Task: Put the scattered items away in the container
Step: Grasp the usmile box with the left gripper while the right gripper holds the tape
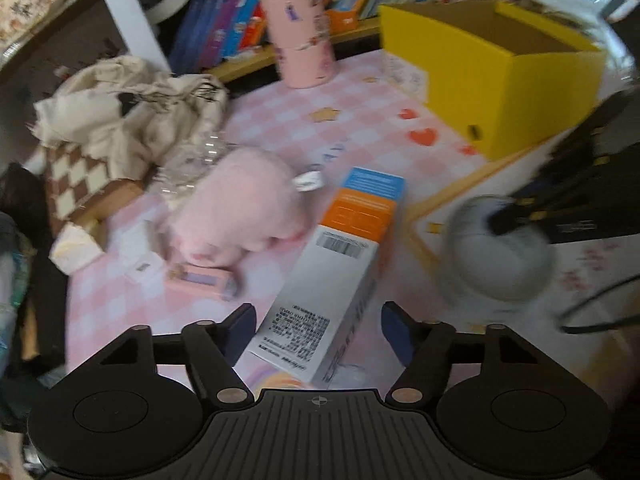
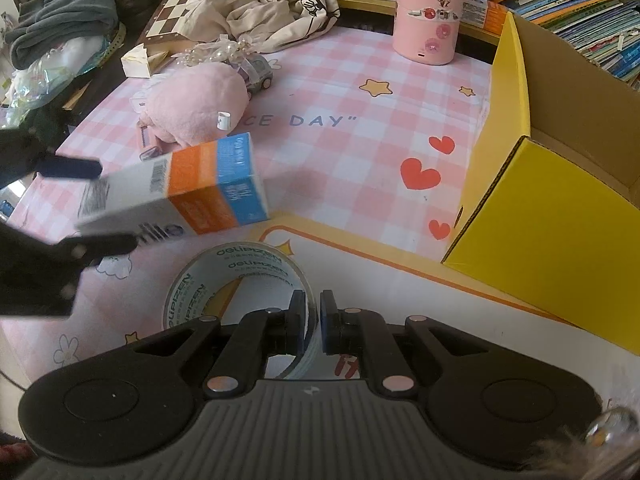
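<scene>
Over pink mat, left claw (image 1: 318, 330) half-open astride carton (image 1: 332, 276), right claw (image 2: 311, 322) pinching tape roll (image 2: 240, 280)

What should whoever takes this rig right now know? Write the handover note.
Left hand-held gripper: jaws straddle the near end of the carton; a firm grip cannot be confirmed.
Right hand-held gripper: shut on the wall of the tape, near the mat's front.
Yellow box: at the right, open, nothing seen in it.
Done: nothing boxed yet.
Left: box the carton and tape, then the plush and toy car.
</scene>
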Demonstrator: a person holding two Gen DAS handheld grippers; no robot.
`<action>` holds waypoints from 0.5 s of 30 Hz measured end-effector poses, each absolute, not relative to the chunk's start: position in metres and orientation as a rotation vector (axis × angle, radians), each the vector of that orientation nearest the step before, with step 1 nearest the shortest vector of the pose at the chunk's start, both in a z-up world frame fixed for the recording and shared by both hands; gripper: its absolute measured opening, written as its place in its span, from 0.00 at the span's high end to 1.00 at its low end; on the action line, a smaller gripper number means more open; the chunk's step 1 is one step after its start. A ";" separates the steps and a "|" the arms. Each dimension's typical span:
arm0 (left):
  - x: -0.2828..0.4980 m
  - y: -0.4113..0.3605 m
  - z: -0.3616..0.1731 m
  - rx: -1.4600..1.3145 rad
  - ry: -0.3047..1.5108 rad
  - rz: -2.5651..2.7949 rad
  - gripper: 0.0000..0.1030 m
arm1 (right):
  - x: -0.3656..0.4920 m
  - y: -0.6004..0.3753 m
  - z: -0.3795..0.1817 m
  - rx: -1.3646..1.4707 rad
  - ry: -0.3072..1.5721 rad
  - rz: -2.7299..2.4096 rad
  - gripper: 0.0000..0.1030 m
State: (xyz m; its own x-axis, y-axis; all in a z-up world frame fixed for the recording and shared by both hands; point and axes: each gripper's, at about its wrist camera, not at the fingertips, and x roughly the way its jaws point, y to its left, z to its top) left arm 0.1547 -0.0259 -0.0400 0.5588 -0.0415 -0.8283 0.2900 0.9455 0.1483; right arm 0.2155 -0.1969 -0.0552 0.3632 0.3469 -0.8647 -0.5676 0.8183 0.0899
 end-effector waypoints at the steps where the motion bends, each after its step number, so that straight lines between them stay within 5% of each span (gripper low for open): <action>1: 0.154 -0.028 -0.038 0.273 0.957 -0.212 0.38 | 0.216 -0.197 -0.055 -0.242 1.044 0.597 0.93; 15: 0.182 -0.047 -0.068 0.337 0.981 -0.167 0.42 | 0.216 -0.196 -0.056 -0.252 1.051 0.605 0.93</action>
State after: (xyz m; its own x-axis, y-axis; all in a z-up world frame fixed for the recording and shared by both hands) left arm 0.1824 -0.0473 -0.0683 0.5488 0.0124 -0.8359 0.2885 0.9356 0.2033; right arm 0.2160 -0.1964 -0.0565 0.3542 0.3455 -0.8690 -0.5778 0.8115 0.0871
